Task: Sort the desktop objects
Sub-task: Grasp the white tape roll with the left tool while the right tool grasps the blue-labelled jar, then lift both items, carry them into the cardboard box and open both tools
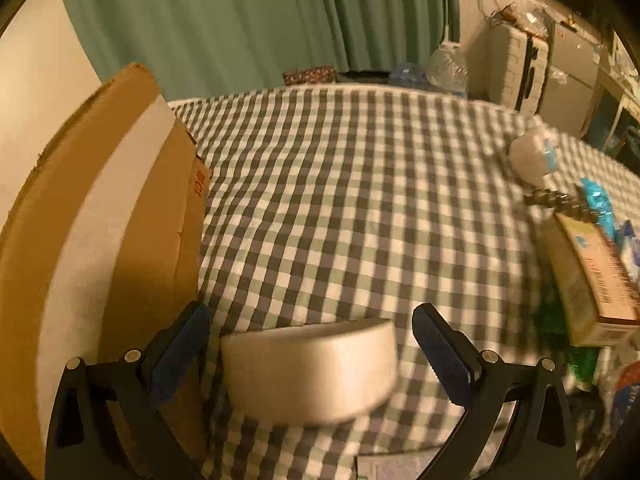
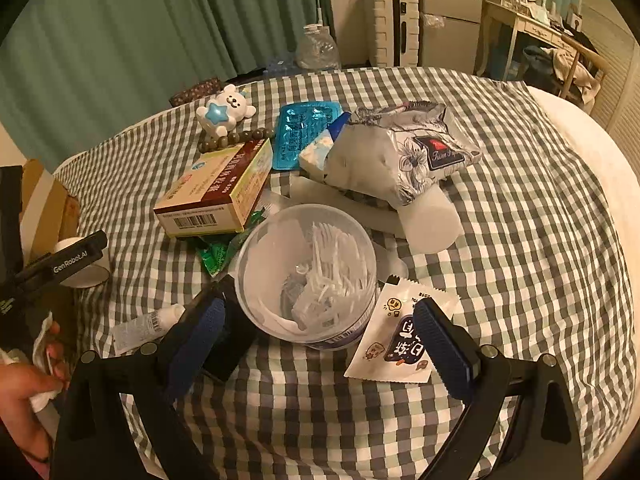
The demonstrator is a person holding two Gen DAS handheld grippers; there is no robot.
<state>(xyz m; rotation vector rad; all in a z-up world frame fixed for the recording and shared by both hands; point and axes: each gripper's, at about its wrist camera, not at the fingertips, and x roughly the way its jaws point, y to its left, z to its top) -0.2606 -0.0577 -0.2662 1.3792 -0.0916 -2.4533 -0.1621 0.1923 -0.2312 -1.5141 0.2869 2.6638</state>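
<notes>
Left gripper (image 1: 310,354): fingers spread wide, straddling a squat white roll of tape (image 1: 310,368) that lies flat on the grey-and-white checked cloth (image 1: 340,200); neither pad touches it. The roll sits just beside an open brown cardboard box with a white foam liner (image 1: 100,220), probably the sorting bin. Left view is motion-blurred, so the roll's core is not readable. Judgement: the roll is light, rigid across its width, with a smooth and possibly slick outer wrap; the best hold is across the diameter, with pads square on the curved wall at mid-height. Right gripper (image 2: 318,330): fingers also spread, holding nothing, with a round clear plastic tub of white floss picks (image 2: 306,276) lying between them. The tub looks thin-walled and light, likely to flex and spill if squeezed hard or tilted; take it low on the wall. Near the right finger lies a flat white snack sachet (image 2: 394,340); further back are a red-and-yellow medicine carton (image 2: 216,196), a blue blister pack (image 2: 300,132), a soft silver tissue pack (image 2: 400,148) and a white bear figurine with a blue star (image 2: 226,114). A hand (image 2: 24,388) is visible at the lower left edge.
</notes>
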